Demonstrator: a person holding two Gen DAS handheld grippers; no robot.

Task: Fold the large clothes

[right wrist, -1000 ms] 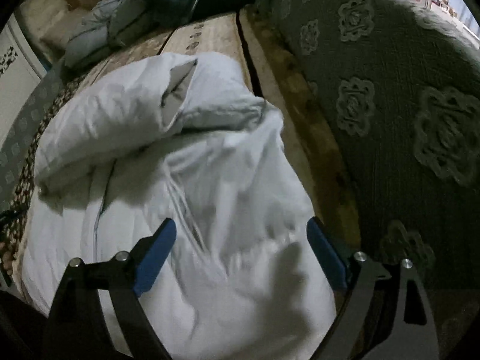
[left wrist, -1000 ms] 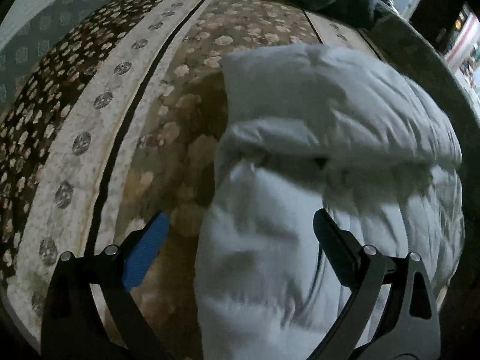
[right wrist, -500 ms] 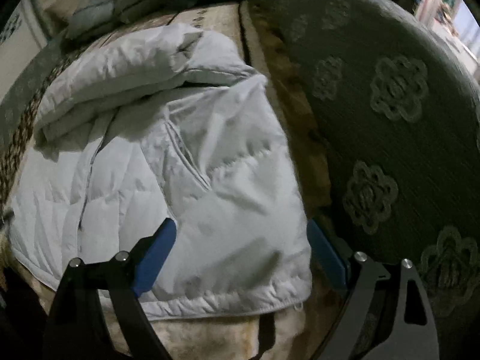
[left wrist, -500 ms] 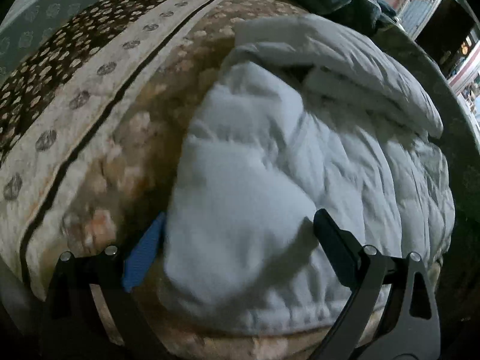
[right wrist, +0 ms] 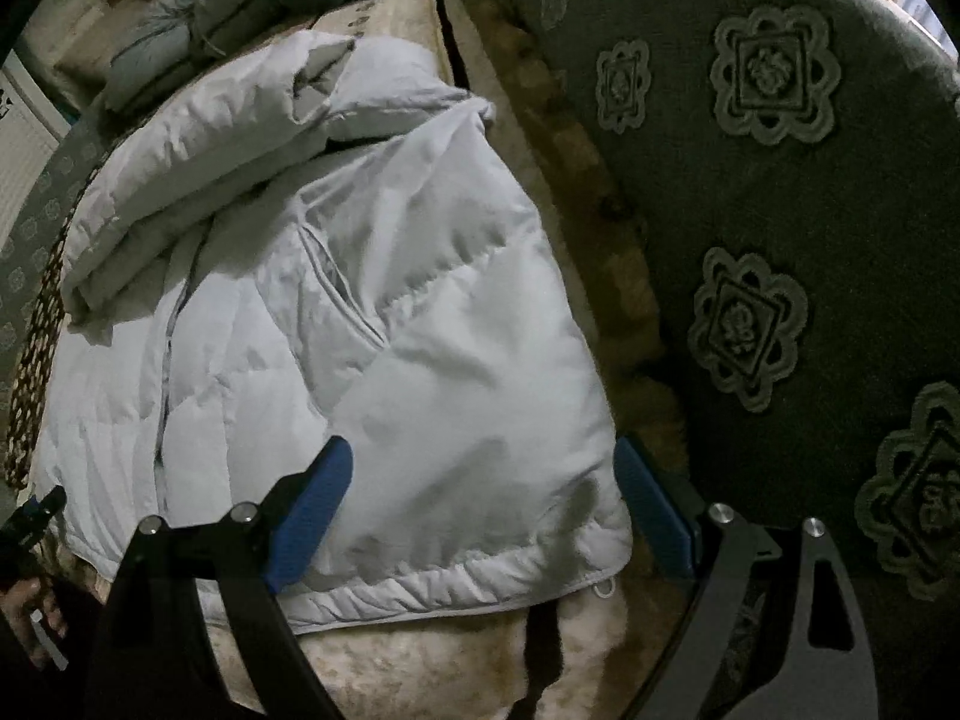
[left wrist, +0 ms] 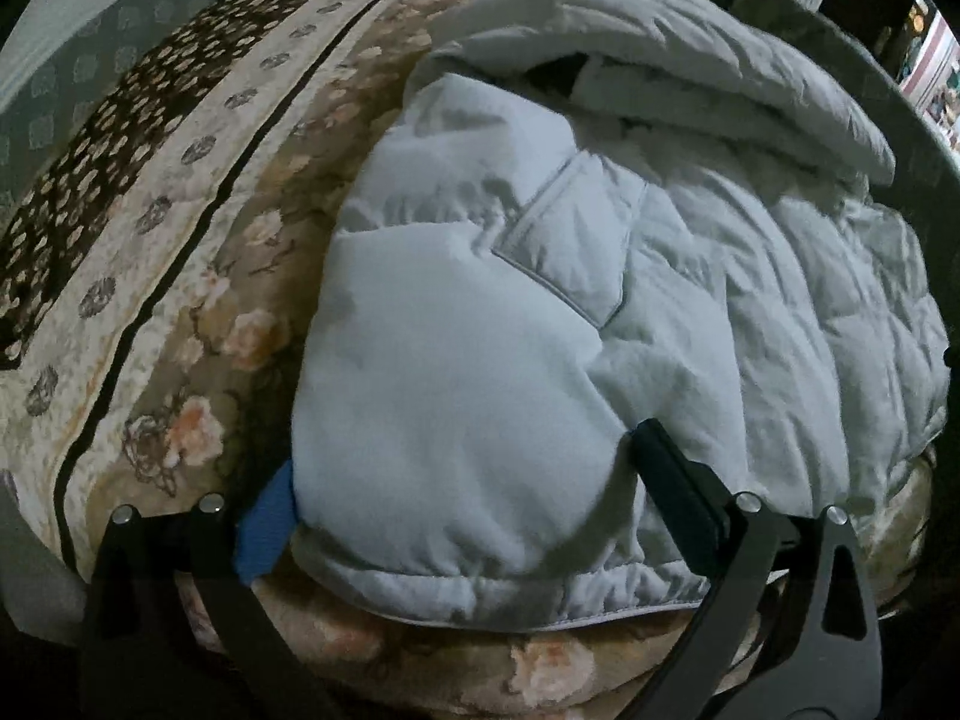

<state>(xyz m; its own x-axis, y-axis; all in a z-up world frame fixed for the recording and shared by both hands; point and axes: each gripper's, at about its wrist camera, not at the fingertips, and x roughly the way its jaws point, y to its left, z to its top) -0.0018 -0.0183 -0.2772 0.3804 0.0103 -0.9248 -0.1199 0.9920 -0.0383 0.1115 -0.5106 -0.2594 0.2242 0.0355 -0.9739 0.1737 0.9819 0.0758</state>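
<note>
The left gripper (left wrist: 465, 483) points steeply down over the near left corner of a white puffer jacket (left wrist: 540, 300), its jaws spread wide with the padded hem corner bulging up between them; the blue pad on one finger (left wrist: 264, 519) sits at the jacket's outer edge and the dark finger on the other side lies against the quilting, but neither visibly presses the fabric, so it reads as released rather than clamped. The right gripper (right wrist: 480, 507) hangs over the opposite near corner in the same way, jaws wide apart, one blue pad over the jacket's front panel and the other just off its side edge, with the hem passing between them and nothing pinched. The jacket lies spread along a bed, its hem toward the cameras at the near edge of the mattress, a slanted pocket opening (right wrist: 342, 294) showing on the front, and its upper part with the sleeves folded back in a thick roll (right wrist: 198, 162) across the far end. Under it is a floral bedspread (left wrist: 198, 324) with a cream and brown patterned border, and beside the jacket in the right view lies a grey-green cover with embossed medallions (right wrist: 750, 324). Folded dark and grey bedding (right wrist: 180, 42) is piled at the far end of the bed.
</note>
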